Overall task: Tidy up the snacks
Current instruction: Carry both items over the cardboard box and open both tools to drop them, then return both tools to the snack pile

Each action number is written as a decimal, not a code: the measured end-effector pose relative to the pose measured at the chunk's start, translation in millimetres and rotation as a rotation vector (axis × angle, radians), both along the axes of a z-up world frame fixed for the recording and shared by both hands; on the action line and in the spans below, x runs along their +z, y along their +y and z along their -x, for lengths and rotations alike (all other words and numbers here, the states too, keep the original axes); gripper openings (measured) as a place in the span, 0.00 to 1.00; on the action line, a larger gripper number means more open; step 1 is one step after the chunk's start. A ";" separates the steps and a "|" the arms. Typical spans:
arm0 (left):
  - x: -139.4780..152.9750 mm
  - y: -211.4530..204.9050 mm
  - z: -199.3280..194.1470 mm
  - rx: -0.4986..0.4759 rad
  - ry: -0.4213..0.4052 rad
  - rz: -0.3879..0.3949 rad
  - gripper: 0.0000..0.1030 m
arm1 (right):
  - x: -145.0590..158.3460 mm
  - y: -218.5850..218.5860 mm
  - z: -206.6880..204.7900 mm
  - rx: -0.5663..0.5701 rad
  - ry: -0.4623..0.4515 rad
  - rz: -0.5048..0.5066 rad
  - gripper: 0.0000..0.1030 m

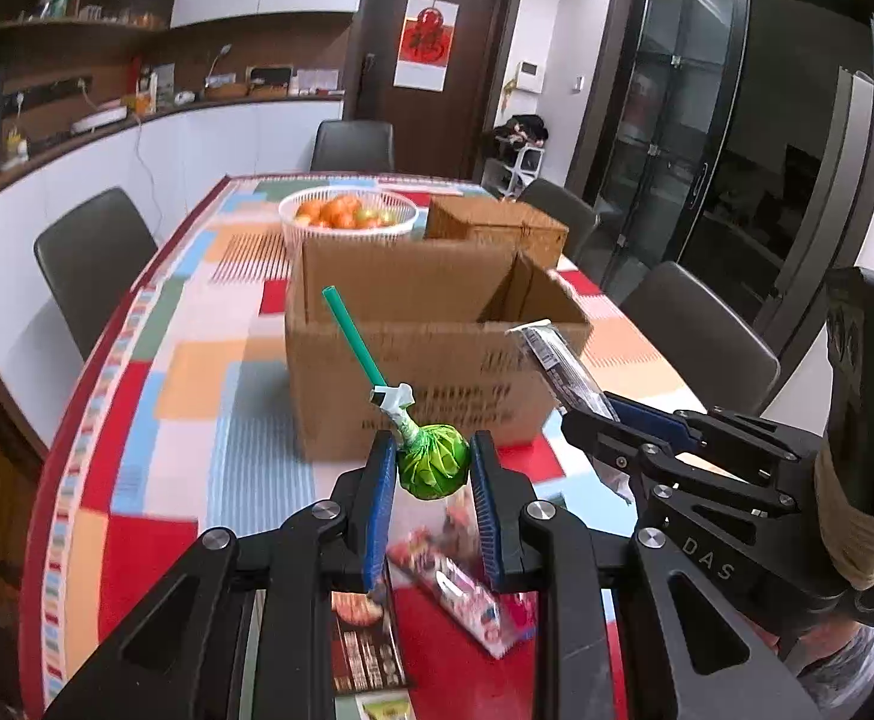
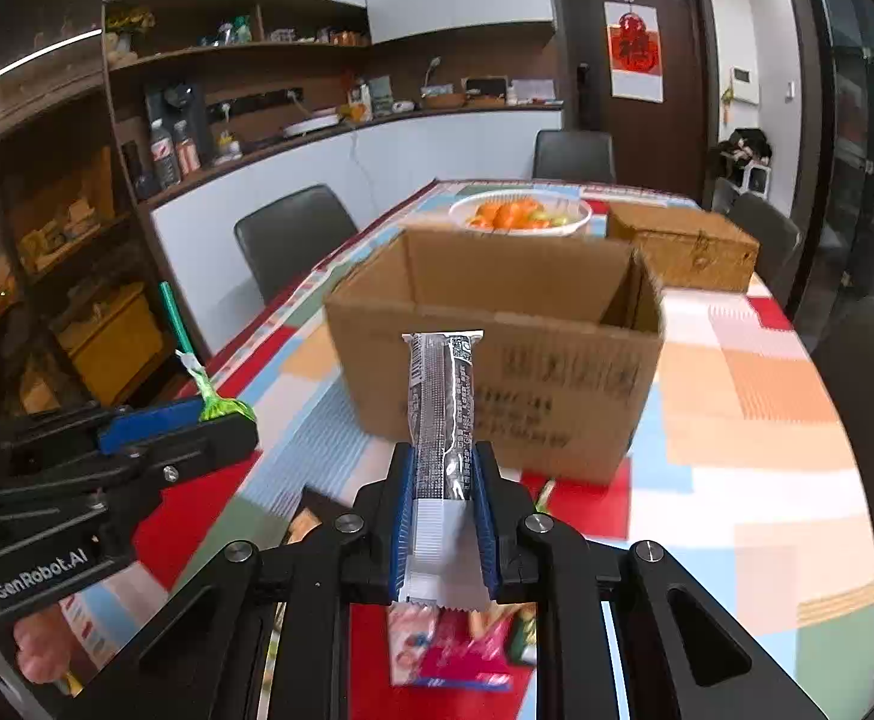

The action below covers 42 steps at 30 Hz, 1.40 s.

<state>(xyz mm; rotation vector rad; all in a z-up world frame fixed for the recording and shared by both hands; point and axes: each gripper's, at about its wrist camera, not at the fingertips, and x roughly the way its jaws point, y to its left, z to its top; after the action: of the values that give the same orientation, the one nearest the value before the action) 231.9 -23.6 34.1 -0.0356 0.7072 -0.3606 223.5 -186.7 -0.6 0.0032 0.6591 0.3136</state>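
My left gripper (image 1: 434, 450) is shut on a green-wrapped lollipop (image 1: 434, 468) whose green stick (image 1: 353, 336) points up and left. My right gripper (image 2: 442, 468) is shut on a long black-and-silver snack bar (image 2: 442, 414) that stands up between the blue pads. Both are held above the table, in front of an open cardboard box (image 1: 425, 372) (image 2: 496, 360). The right gripper (image 1: 580, 414) with its bar (image 1: 556, 366) shows at the right of the left wrist view. The left gripper (image 2: 227, 420) with the lollipop (image 2: 224, 407) shows at the left of the right wrist view.
Loose snack packets (image 1: 466, 594) (image 2: 448, 648) lie on the colourful tablecloth (image 1: 197, 420) below the grippers. Behind the box stand a white basket of fruit (image 1: 347, 216) and a brown wooden box (image 1: 496, 228). Dark chairs (image 1: 89, 264) surround the table.
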 end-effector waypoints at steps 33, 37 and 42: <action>15.9 -26.8 -153.2 0.029 0.063 -0.117 0.49 | 39.7 -30.8 -139.8 -0.156 0.020 0.056 0.45; 21.8 -22.4 -126.0 0.025 0.026 -0.120 0.54 | 42.9 -27.4 -114.6 -0.130 -0.010 0.069 0.45; 27.4 -14.5 -92.2 0.022 -0.017 -0.119 0.57 | 43.6 -26.7 -85.5 -0.123 -0.027 0.058 0.45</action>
<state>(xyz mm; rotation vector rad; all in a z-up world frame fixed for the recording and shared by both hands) 324.0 -38.1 61.4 0.0719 0.7093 -0.2971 309.1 -213.4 43.1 -0.0160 0.6378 0.1754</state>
